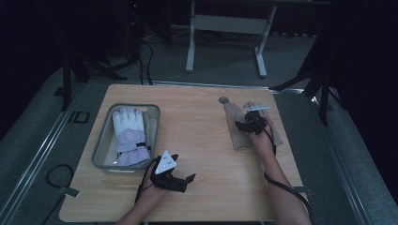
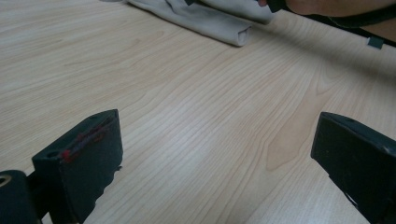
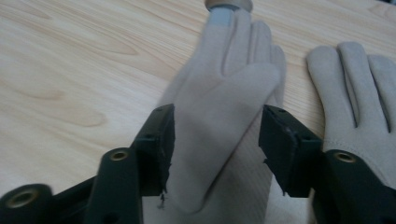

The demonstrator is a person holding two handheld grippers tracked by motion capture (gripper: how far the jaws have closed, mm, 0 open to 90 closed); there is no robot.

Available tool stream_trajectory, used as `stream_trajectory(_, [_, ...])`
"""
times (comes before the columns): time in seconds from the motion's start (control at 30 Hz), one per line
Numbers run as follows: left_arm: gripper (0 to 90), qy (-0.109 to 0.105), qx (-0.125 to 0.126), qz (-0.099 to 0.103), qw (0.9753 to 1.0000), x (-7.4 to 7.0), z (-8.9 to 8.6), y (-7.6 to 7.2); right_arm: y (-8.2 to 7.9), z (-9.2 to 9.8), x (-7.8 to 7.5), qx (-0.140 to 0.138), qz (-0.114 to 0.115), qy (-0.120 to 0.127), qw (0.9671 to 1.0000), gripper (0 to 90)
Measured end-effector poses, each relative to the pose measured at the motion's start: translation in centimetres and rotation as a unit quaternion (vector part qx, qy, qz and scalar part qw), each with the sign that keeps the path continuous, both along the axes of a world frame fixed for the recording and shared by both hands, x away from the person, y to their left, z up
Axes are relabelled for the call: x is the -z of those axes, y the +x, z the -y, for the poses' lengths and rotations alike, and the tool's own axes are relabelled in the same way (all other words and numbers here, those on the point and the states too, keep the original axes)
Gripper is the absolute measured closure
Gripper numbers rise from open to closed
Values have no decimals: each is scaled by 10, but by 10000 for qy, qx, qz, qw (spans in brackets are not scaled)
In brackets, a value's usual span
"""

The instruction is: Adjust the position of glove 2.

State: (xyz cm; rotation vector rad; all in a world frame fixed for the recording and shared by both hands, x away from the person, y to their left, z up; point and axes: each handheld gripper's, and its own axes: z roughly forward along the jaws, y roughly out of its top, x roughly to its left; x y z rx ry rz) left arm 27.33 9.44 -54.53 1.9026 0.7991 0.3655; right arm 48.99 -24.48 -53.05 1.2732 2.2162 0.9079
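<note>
Two beige gloves lie flat at the table's right. My right gripper hovers low over the left beige glove. In the right gripper view my right gripper is open, its jaws standing on either side of that glove at the thumb. The second beige glove lies just to the right. My left gripper is open near the table's front, beside the bin. Bare wood lies between the jaws of my left gripper, with a beige glove far ahead.
A grey plastic bin at the table's left holds a white and lavender winter glove. A small round grey disc sits at the fingertips of the left beige glove. A white table frame stands on the floor beyond.
</note>
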Motion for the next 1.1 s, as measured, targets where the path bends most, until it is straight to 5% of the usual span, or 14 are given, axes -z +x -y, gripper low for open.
stream_trajectory(0.17, [24, -6, 55, 14, 10000, 1, 3, -1, 12, -3, 13, 45, -217, -72, 9997, 434])
stream_trajectory(0.33, [24, -67, 17, -40, 10000, 2, 0, -1, 11, -6, 17, 16, -43, -180, 9998, 453])
stream_trajectory(0.4, [24, -93, 4, -65, 9999, 2, -1, -1, 10, -4, 18, 43, -82, -31, 10000, 467])
stream_trajectory(0.63, [24, -111, -29, -62, 9999, 2, -1, -2, 6, -5, 17, 1, -208, 130, 9997, 736])
stream_trajectory(0.73, [24, -56, -20, -54, 10000, 3, 0, -2, 3, -11, 15, 149, -249, 73, 9996, 768])
stream_trajectory(0.87, [24, -24, -13, -26, 10000, 4, 1, -3, 1, -17, 10, 332, -328, 228, 9987, 778])
stream_trajectory(1.1, [24, -48, -92, 32, 9999, 2, 0, -3, -15, -31, -12, 471, -241, 851, 9950, 779])
